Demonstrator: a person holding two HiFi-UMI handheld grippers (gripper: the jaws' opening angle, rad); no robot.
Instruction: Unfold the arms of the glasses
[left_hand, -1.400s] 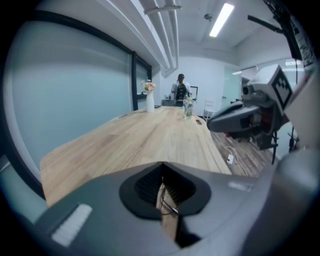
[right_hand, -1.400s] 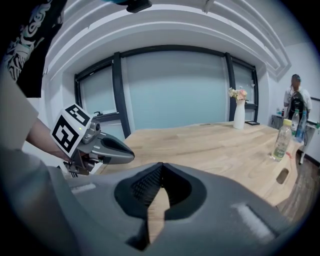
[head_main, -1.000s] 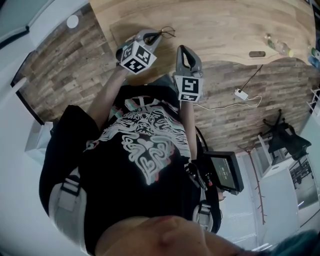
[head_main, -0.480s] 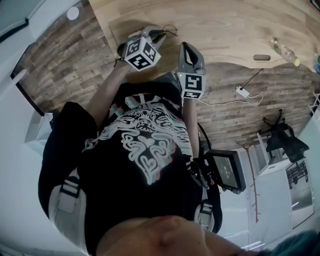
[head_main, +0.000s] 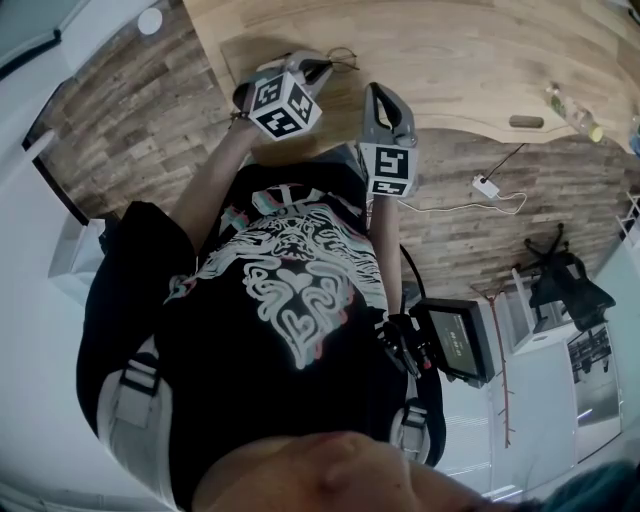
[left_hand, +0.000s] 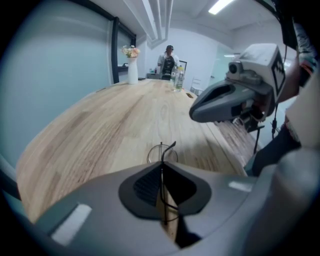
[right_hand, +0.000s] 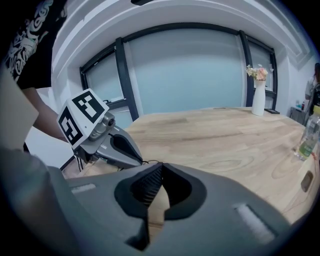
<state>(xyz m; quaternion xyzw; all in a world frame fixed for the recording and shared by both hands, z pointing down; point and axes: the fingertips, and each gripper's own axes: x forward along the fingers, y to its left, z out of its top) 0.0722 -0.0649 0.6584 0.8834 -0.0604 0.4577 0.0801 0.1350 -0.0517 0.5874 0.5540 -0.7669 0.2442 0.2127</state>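
Observation:
Thin black wire-framed glasses (left_hand: 163, 153) hang above the near part of the wooden table (left_hand: 115, 125). My left gripper (left_hand: 162, 166) is shut on the frame, and one round lens shows just past the jaws. In the head view the glasses (head_main: 340, 60) stick out from the left gripper (head_main: 322, 70) over the table's edge. My right gripper (right_hand: 161, 168) is shut with nothing between its jaws. It hovers a short way to the right of the left gripper (right_hand: 102, 137), apart from the glasses (right_hand: 149, 162). The head view shows the right gripper (head_main: 378, 94) alongside.
A white vase with flowers (left_hand: 132, 70) and bottles (left_hand: 177, 80) stand at the table's far end, where a person (left_hand: 169, 59) stands. A bottle (head_main: 572, 108) and a small dark object (head_main: 527, 121) lie on the table at right. On the floor are a white adapter (head_main: 484, 186) and a chair (head_main: 565, 280).
Both grippers have drifted slightly farther over the table's edge. The left one has kept its hold on the glasses; the right one has stayed shut and empty.

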